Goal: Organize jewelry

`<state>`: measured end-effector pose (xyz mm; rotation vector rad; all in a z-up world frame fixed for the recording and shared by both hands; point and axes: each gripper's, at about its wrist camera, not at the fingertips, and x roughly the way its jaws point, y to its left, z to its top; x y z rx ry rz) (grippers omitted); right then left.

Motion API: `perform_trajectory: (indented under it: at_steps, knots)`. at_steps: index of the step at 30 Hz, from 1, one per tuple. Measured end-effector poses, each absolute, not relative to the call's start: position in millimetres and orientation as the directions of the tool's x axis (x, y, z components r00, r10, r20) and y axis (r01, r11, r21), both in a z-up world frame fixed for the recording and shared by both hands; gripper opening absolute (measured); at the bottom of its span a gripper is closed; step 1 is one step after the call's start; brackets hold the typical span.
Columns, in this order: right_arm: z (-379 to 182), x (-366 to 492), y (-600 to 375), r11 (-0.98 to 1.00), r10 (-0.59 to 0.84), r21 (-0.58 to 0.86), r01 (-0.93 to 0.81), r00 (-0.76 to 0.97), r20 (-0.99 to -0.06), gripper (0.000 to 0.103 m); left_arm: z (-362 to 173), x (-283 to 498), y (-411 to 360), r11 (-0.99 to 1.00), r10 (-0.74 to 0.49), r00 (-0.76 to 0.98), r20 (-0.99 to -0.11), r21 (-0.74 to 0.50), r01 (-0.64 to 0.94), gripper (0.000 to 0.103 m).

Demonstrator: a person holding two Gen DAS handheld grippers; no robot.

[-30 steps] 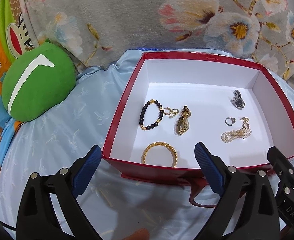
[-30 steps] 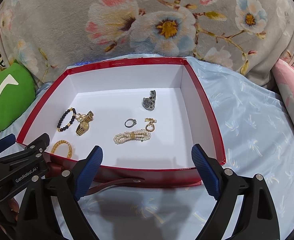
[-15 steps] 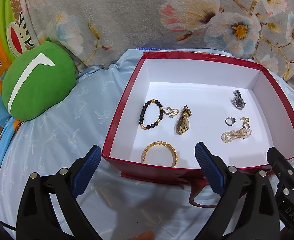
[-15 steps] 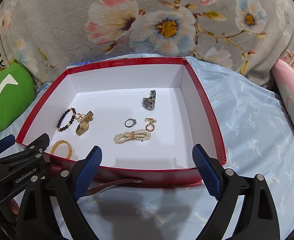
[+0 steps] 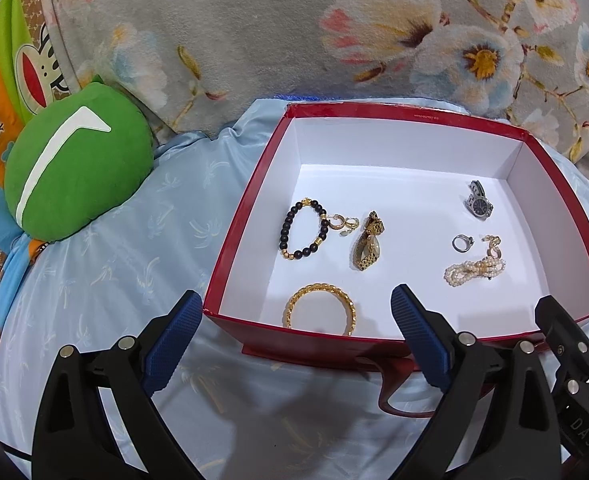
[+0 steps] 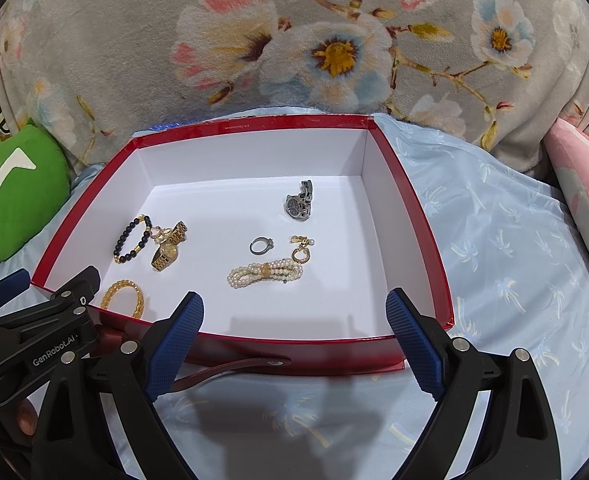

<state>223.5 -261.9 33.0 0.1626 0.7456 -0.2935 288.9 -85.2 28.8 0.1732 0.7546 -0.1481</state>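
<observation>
A red box (image 5: 234,240) (image 6: 414,216) with a white inside sits on a pale blue sheet. Inside lie a black bead bracelet (image 5: 302,234) (image 6: 131,240), gold earrings (image 5: 340,222), a gold watch (image 5: 368,246) (image 6: 168,246), a gold bangle (image 5: 320,308) (image 6: 124,298), a silver watch (image 5: 479,202) (image 6: 300,202), a silver ring (image 5: 461,243) (image 6: 261,245), a gold earring (image 6: 302,248) and a pearl bracelet (image 5: 474,271) (image 6: 265,272). My left gripper (image 5: 294,324) and my right gripper (image 6: 294,320) both hover open and empty before the box's near wall.
A dark red leather strap (image 6: 230,368) (image 5: 398,396) lies on the sheet under the box's front edge. A green cushion (image 5: 74,168) sits to the left, a pink pillow (image 6: 582,192) to the right. A grey floral blanket (image 6: 294,40) rises behind the box.
</observation>
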Motion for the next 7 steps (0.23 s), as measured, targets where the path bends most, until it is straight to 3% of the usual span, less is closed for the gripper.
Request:
perform_trajectory:
  at_steps: [7]
  knots:
    - [32.9,222.7,-260.6,0.947,-0.206,0.041,0.320,0.696,-0.688,0.090,28.9,288.7,-85.3,0.975,-0.072,0.721,-0.690,0.103,0.196,0.093]
